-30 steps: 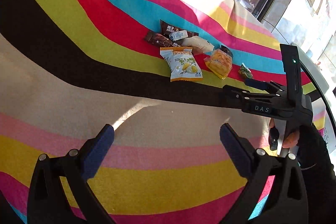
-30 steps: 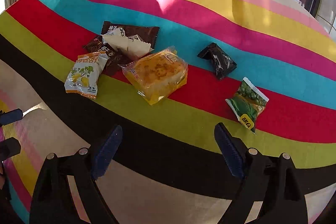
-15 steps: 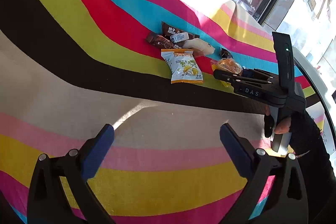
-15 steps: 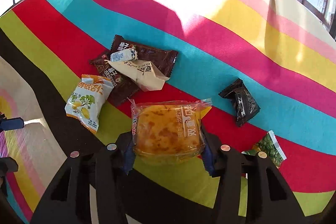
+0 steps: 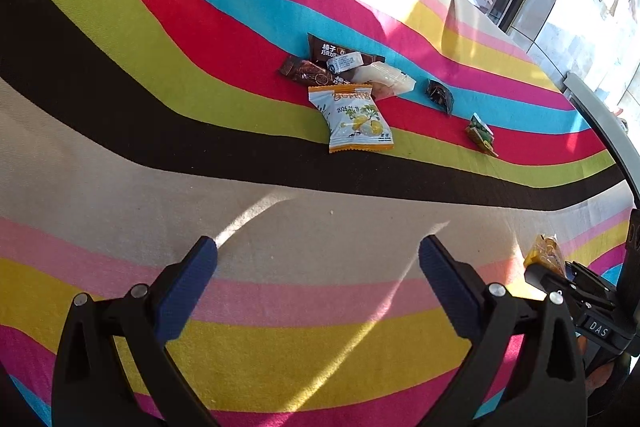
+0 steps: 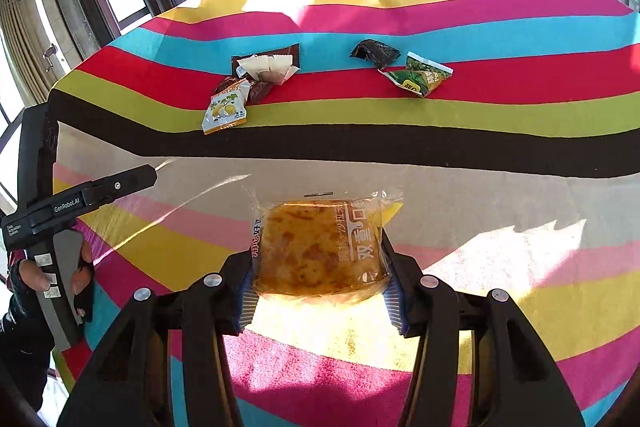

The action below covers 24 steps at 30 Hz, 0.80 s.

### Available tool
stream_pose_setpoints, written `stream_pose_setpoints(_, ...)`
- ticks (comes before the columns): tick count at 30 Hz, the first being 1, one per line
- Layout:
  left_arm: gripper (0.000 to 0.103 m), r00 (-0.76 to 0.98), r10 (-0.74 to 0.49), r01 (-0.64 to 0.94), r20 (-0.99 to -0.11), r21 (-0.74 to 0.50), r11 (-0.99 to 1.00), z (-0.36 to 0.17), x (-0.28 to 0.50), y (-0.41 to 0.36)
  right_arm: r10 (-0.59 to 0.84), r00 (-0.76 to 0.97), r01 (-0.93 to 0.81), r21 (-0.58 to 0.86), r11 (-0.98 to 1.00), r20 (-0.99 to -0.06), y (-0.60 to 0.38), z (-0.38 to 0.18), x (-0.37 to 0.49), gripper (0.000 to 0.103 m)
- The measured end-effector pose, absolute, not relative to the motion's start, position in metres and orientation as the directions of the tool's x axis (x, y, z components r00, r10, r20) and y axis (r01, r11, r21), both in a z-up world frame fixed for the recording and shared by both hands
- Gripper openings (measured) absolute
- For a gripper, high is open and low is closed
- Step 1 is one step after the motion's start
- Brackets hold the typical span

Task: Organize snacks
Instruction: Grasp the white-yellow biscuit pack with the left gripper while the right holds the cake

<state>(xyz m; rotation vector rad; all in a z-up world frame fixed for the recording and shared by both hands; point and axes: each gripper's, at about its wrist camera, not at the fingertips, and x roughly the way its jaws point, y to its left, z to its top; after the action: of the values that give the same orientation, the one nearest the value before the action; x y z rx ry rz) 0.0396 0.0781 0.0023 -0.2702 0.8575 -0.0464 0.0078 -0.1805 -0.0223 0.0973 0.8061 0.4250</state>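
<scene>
The right gripper [image 6: 320, 291] is clamped on a clear-wrapped yellow cake [image 6: 320, 247], held above the striped tablecloth [image 6: 480, 187], well short of the snack pile [image 6: 256, 75]. Just right of the pile lie a black packet [image 6: 374, 51] and a green packet [image 6: 418, 77]. The left gripper [image 5: 318, 279] hangs with jaws apart, empty. The pile's lower wrappers are partly covered.

Snack pile [image 6: 252, 83] left, 2 packets [image 6: 400, 67] right, on cloth [image 6: 360, 143]
</scene>
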Motion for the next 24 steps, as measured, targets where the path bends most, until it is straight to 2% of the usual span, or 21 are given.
stream_pose_setpoints(6,0.101,0.611,-0.124,-0.026,-0.782,-0.176,0.984,0.007,0.077,0.045,0.432,0.591,-0.311,0.302,0.901,-0.681,-0.187,-0.027,0.018,0.05)
stream_pose_setpoints(9,0.101,0.64,-0.093,0.114,-0.763,-0.025,0.993,0.018,0.109,0.031,0.421,0.596,-0.304,0.293,0.907,-0.684,-0.187,-0.027,0.017,0.05)
stream_pose_setpoints(11,0.101,0.625,-0.16,0.287,-0.764,0.034,0.957,0.022,0.127,0.029,0.416,0.597,-0.302,0.288,0.909,-0.687,-0.187,-0.027,0.017,0.05)
stream_pose_setpoints(13,0.101,0.604,-0.176,0.385,-0.778,0.091,0.918,0.025,0.141,0.032,0.415,0.597,-0.302,0.287,0.909,-0.687,-0.187,-0.027,0.018,0.05)
stream_pose_setpoints(19,0.101,0.487,-0.237,0.556,-0.841,0.089,0.827,0.023,0.169,0.033,0.425,0.596,-0.296,0.305,0.905,-0.681,-0.189,-0.027,0.018,0.051)
stream_pose_setpoints(23,0.1,0.447,-0.175,0.64,-0.877,0.176,0.748,0.001,0.17,0.02,0.42,0.597,-0.295,0.3,0.907,-0.683,-0.188,-0.027,0.018,0.05)
stream_pose_setpoints(24,0.099,0.461,-0.205,0.646,-0.864,0.168,0.745,0.002,0.169,0.022,0.419,0.598,-0.295,0.299,0.908,-0.683,-0.187,-0.027,0.018,0.05)
